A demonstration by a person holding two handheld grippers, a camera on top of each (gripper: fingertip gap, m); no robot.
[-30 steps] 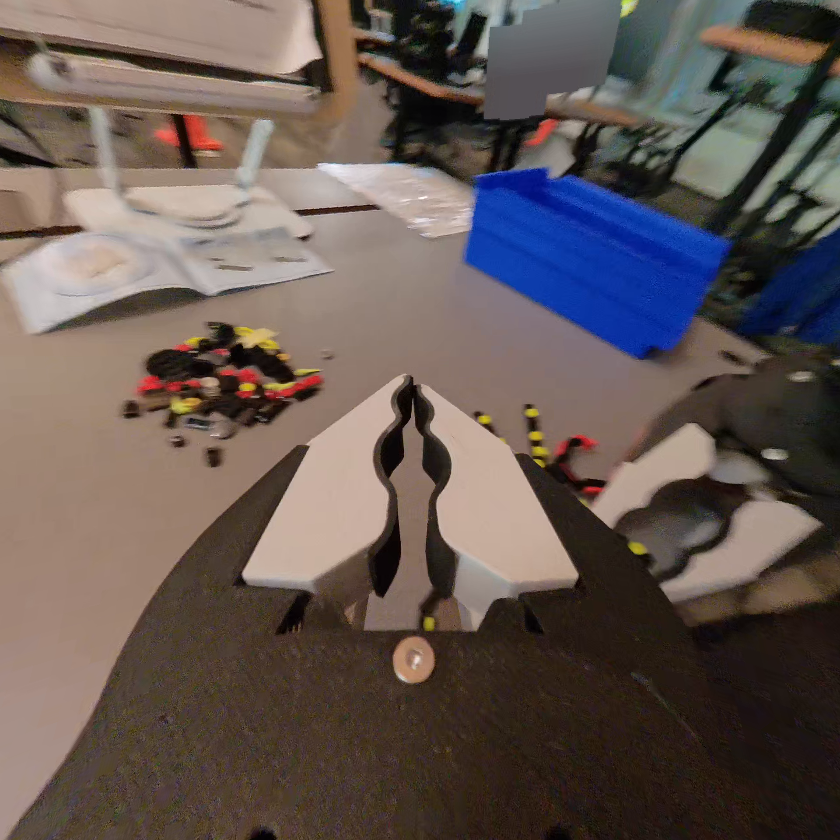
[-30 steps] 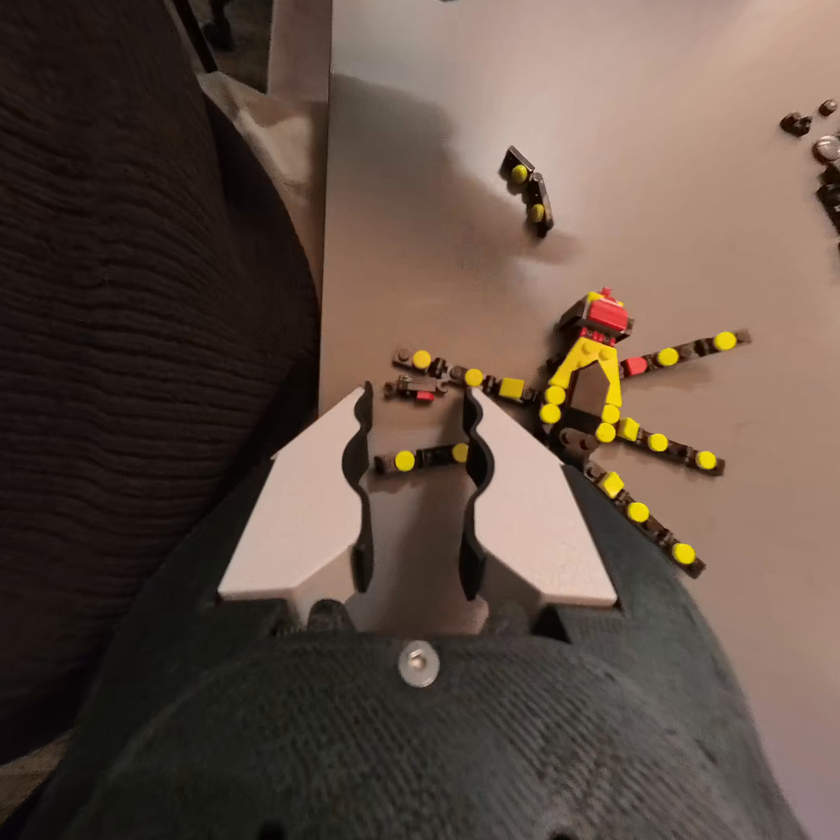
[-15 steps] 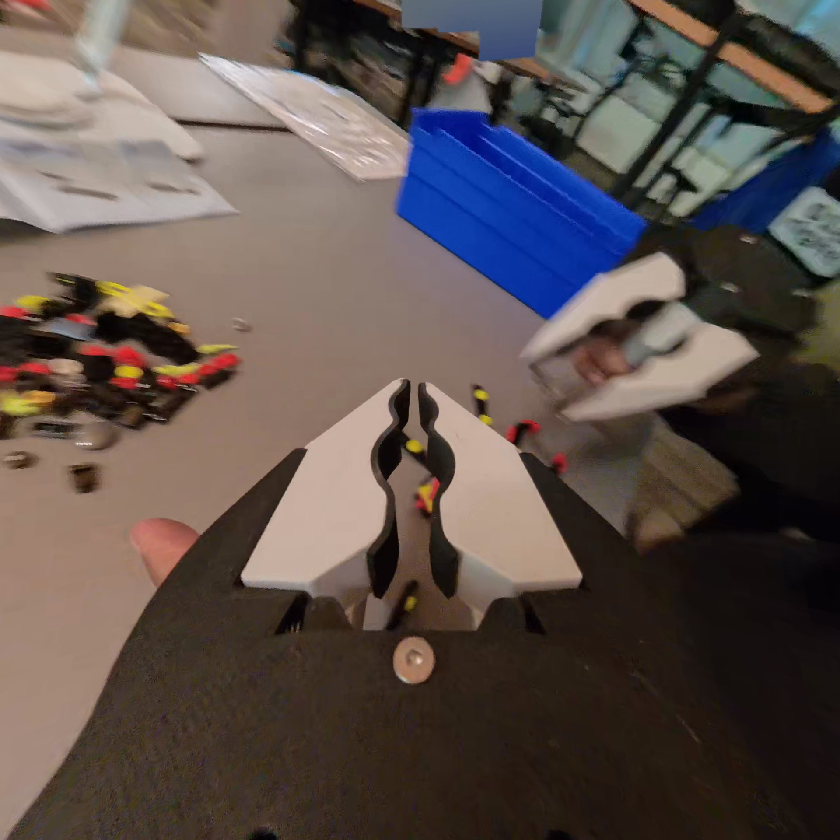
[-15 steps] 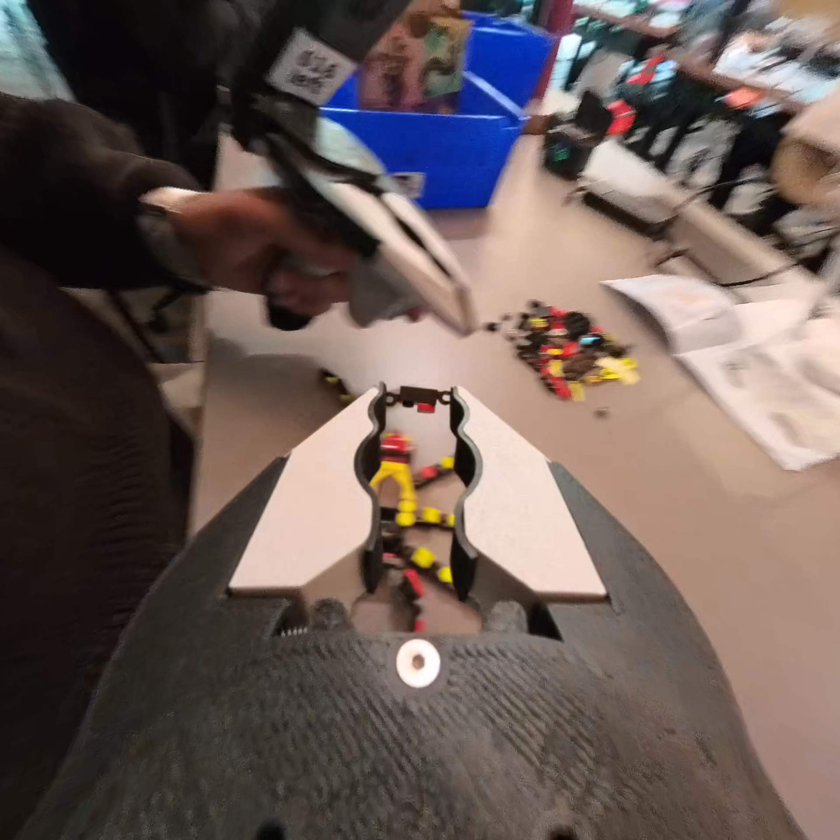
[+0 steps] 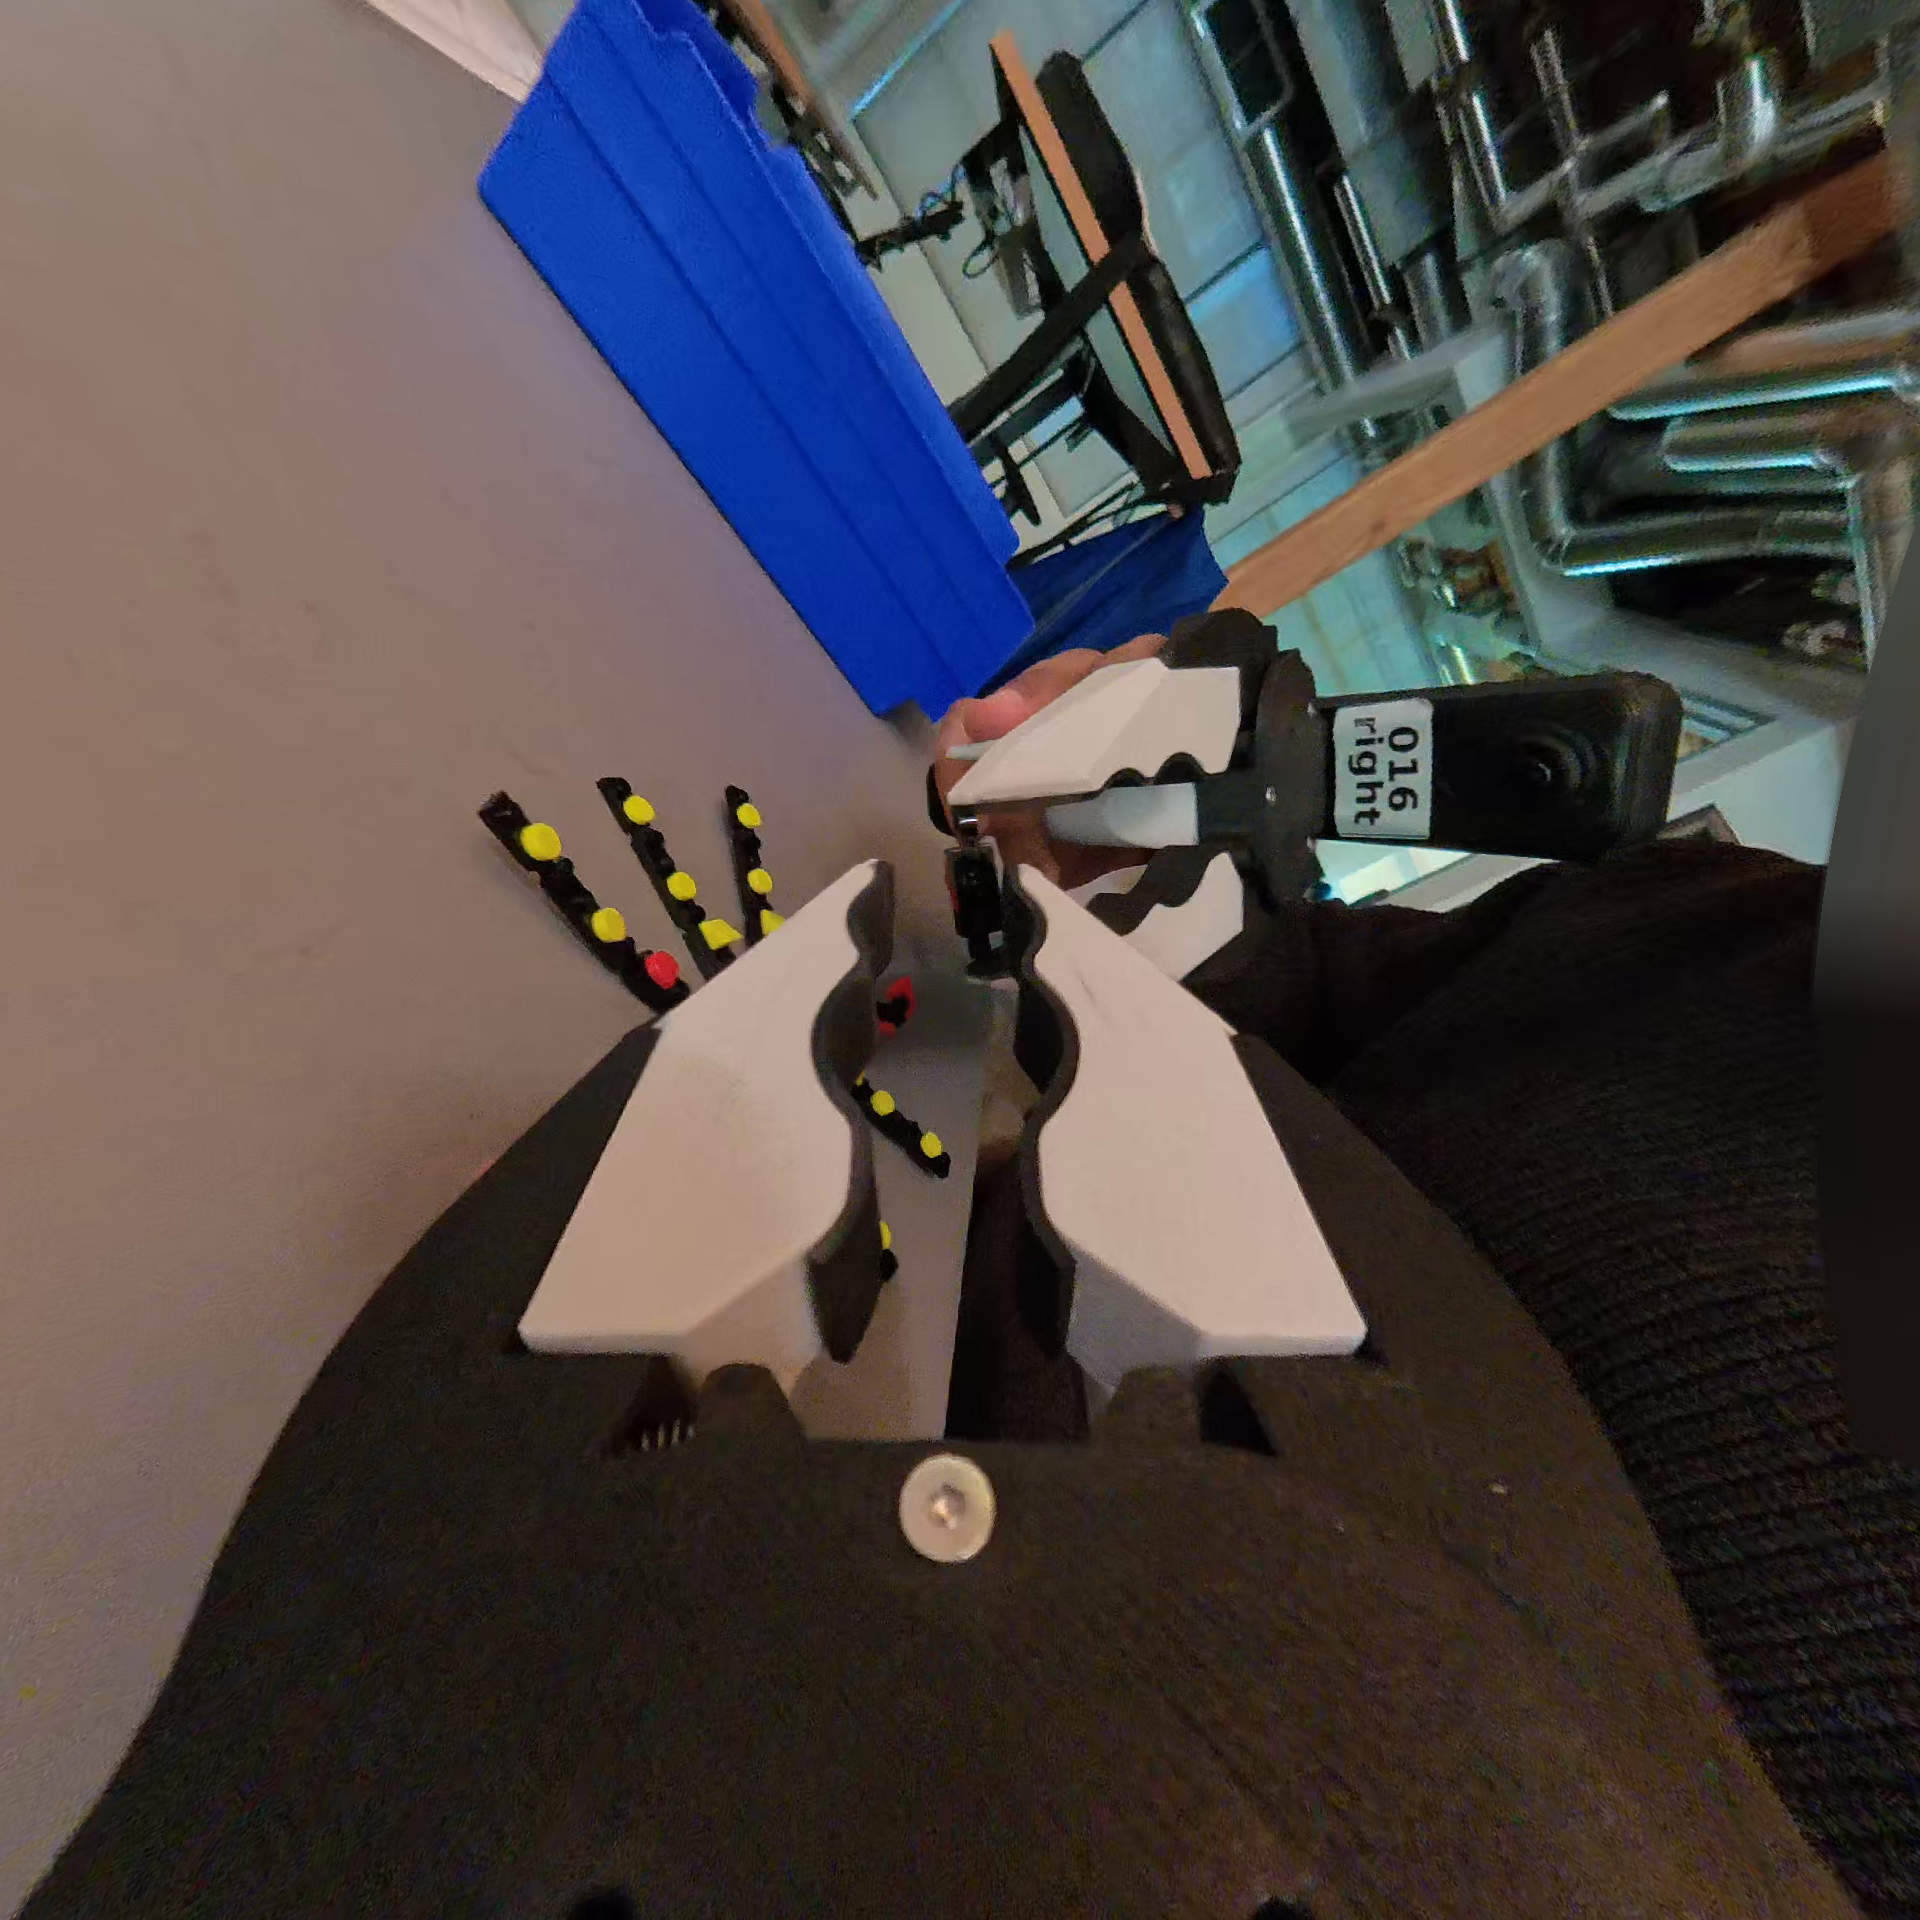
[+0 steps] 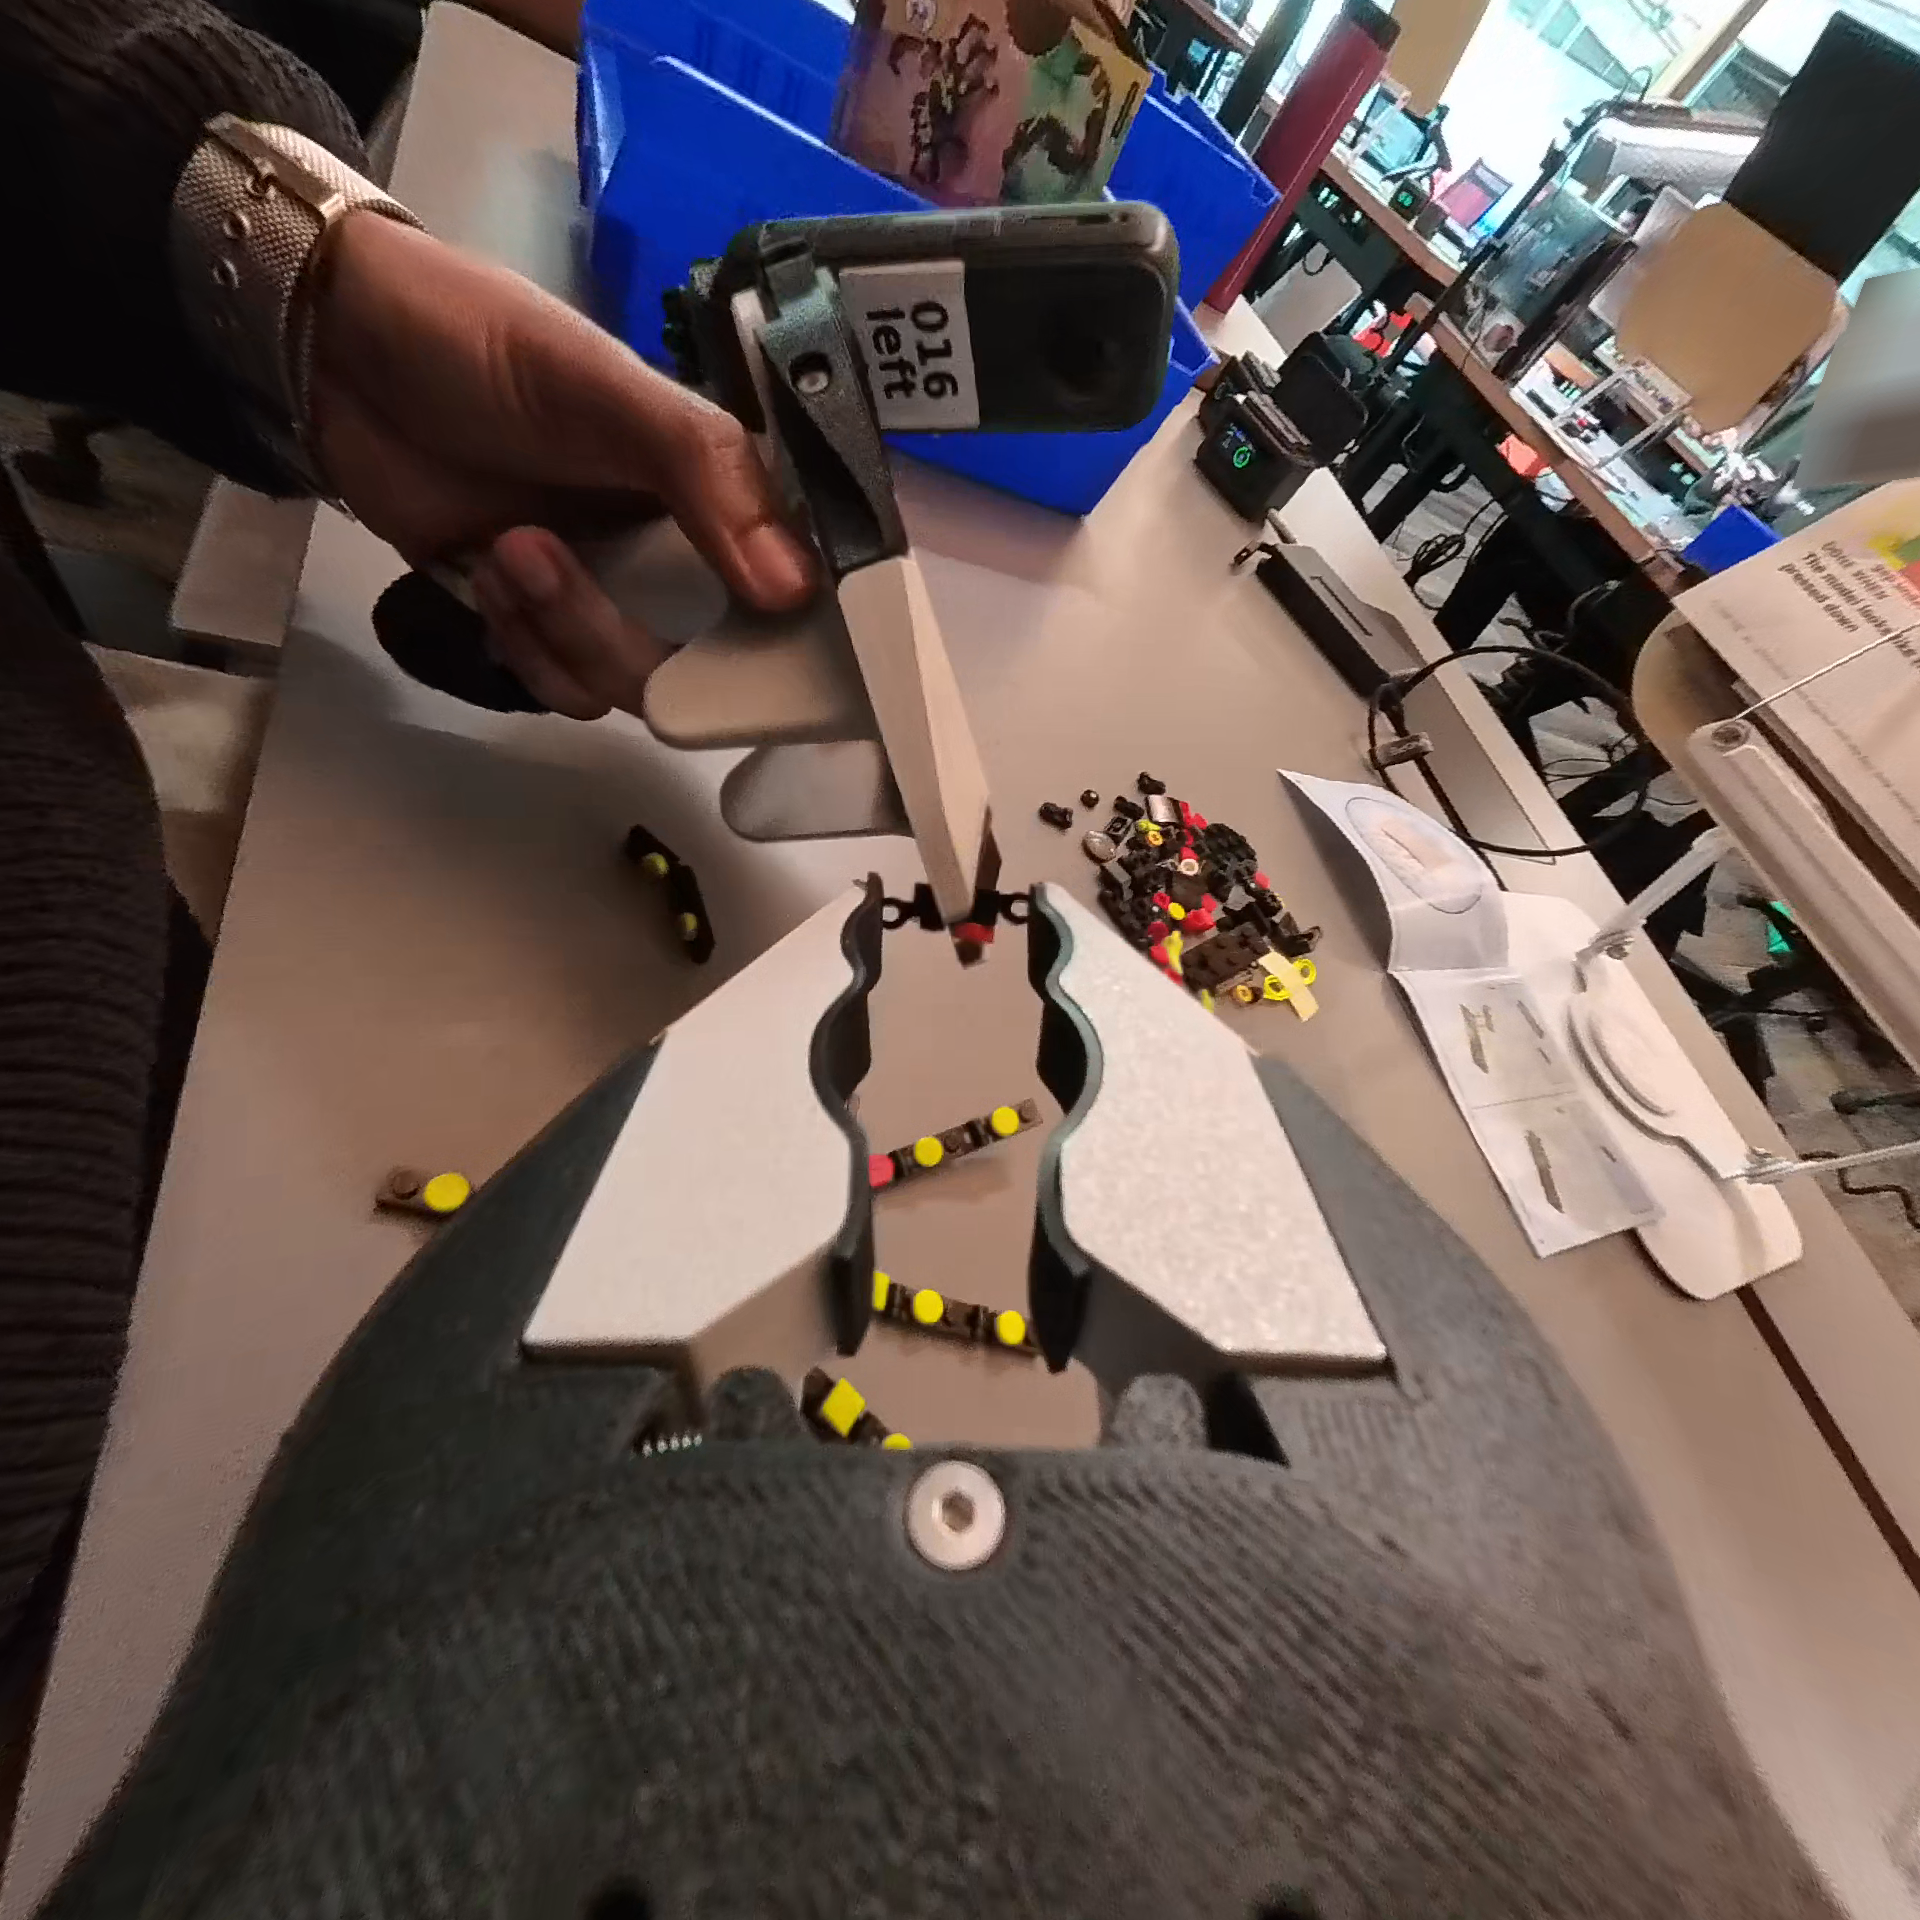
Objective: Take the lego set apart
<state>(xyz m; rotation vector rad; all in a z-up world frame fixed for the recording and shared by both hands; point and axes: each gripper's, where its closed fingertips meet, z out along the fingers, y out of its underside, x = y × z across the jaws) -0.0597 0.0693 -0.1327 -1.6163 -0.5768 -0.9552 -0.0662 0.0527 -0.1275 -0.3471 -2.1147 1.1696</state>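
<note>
My right gripper [image 6: 954, 909] is shut on a small black and red lego piece [image 6: 971, 935], which spans its two fingertips above the table. My left gripper [image 5: 951, 883] is open, with that piece [image 5: 971, 899] between its fingertips, close to the right one. In the right wrist view the left gripper [image 6: 966, 888] comes down from above onto the piece's middle. The rest of the lego set lies on the table below: black legs with yellow studs [image 5: 566, 883] [image 6: 956, 1138]. Its body is hidden behind my fingers.
A pile of loose lego pieces [image 6: 1195, 894] lies to the right of the piece. Single leg parts lie at the left [image 6: 426, 1190] [image 6: 670, 894]. A blue bin [image 6: 727, 156] [image 5: 748, 343] stands at the back. An open booklet [image 6: 1455, 935] and a paper stand [image 6: 1766, 831] are on the right. My left and right fingertips are right by each other.
The right gripper took the small piece off the table and lifted it. The left gripper opened, turned and moved so its fingertips are around that piece.
</note>
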